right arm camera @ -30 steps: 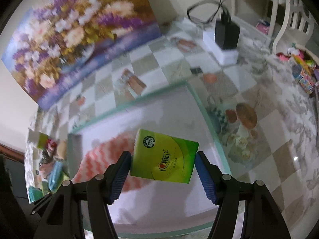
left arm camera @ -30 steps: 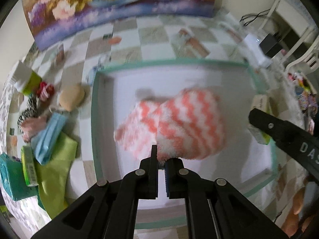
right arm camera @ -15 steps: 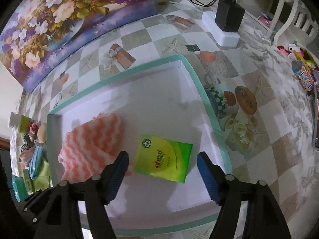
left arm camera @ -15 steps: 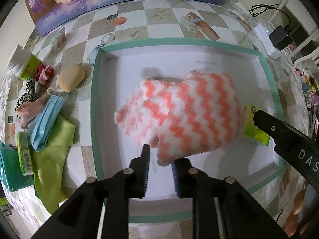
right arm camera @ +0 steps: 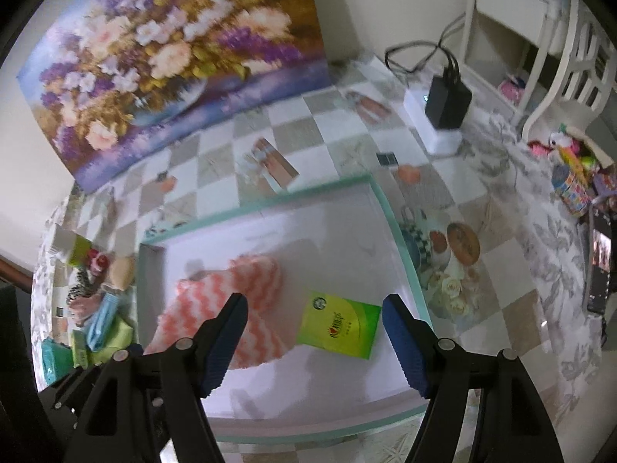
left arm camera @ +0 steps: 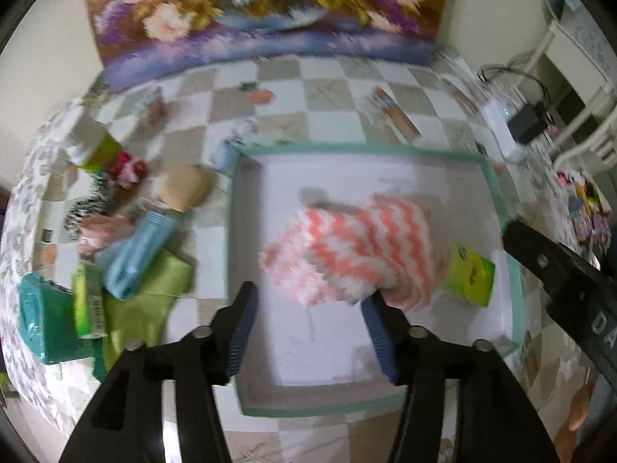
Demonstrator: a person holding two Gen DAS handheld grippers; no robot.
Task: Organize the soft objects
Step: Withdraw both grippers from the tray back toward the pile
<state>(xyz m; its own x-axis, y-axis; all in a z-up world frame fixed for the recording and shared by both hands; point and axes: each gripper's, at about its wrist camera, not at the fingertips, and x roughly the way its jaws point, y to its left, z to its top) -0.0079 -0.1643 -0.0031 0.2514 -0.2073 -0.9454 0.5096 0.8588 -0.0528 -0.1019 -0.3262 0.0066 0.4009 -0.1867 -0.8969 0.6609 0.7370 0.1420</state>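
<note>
Green-cloth pile (left arm camera: 150, 281) waits at nine o'clock of the opening, empty left gripper (left arm camera: 308, 332), nearer than the wide-open, empty right gripper (right arm camera: 314, 343) over the tray (right arm camera: 401, 239).

The left gripper (left arm camera: 308, 322) points steeply down, its jaws opening with nothing pressed between the blue pads (left arm camera: 242, 328). The right gripper (right arm camera: 315, 328) also tilts steeply down, jaws spread wide and holding nothing. Its black arm crosses the right edge of the left wrist view.
</note>
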